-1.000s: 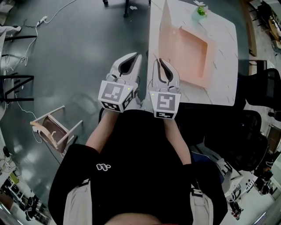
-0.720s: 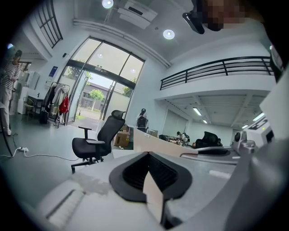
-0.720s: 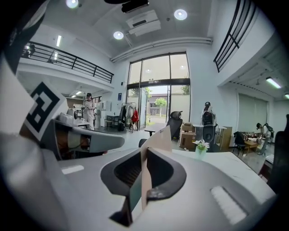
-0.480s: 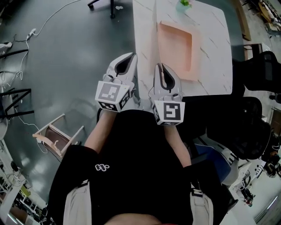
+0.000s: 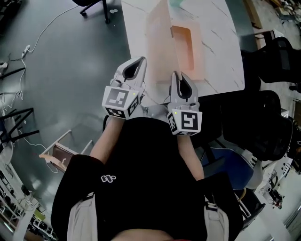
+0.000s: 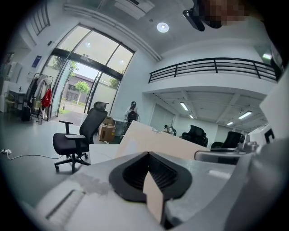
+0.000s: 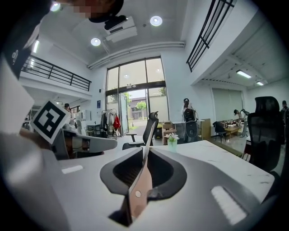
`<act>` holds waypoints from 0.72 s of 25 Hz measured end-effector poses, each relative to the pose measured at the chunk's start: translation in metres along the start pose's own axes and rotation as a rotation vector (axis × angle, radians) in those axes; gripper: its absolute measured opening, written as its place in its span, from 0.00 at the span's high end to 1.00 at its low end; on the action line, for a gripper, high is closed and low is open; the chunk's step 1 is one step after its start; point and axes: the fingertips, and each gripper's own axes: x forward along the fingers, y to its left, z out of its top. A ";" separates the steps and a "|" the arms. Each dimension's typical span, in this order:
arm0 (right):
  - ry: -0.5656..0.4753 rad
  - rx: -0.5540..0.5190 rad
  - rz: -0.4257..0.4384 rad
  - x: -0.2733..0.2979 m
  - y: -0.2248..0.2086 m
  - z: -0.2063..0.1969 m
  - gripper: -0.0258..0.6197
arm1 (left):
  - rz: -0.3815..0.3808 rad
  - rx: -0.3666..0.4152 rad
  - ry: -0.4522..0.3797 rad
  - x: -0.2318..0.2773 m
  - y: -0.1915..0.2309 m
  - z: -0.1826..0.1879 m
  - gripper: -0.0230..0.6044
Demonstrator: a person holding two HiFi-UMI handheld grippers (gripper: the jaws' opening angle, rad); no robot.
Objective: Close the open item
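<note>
An open pink box (image 5: 182,47) lies on the white marble table (image 5: 221,56), with its lid (image 5: 157,35) standing upright on the left side. The left gripper view looks at that lid (image 6: 156,142) from low down. My left gripper (image 5: 138,60) is held near my chest, short of the table's near edge, shut and empty (image 6: 148,155). My right gripper (image 5: 176,74) sits beside it, tips just over the table's near edge and short of the box. Its jaws (image 7: 146,151) look pressed together but are opening slightly, with nothing between them.
A small potted plant (image 7: 173,139) stands at the far end of the table. A black office chair (image 5: 91,7) is on the floor at the far left, and a tipped wooden chair (image 5: 61,153) lies at my left. More dark chairs (image 5: 268,117) crowd the right side.
In the head view the table and box have swung left and the box now shows more edge-on. The right gripper has dropped a little toward my body. The left gripper has hardly moved.
</note>
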 end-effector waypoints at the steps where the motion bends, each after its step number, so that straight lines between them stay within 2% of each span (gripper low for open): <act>1: 0.005 0.001 -0.012 -0.002 -0.007 -0.002 0.91 | -0.006 0.002 0.005 0.004 -0.004 -0.001 0.96; 9: 0.053 0.003 -0.094 -0.014 -0.059 -0.024 0.87 | -0.042 0.019 0.038 0.030 -0.029 -0.006 0.96; 18: 0.117 0.015 -0.166 -0.014 -0.112 -0.057 0.85 | -0.042 0.031 0.067 0.044 -0.036 -0.011 0.96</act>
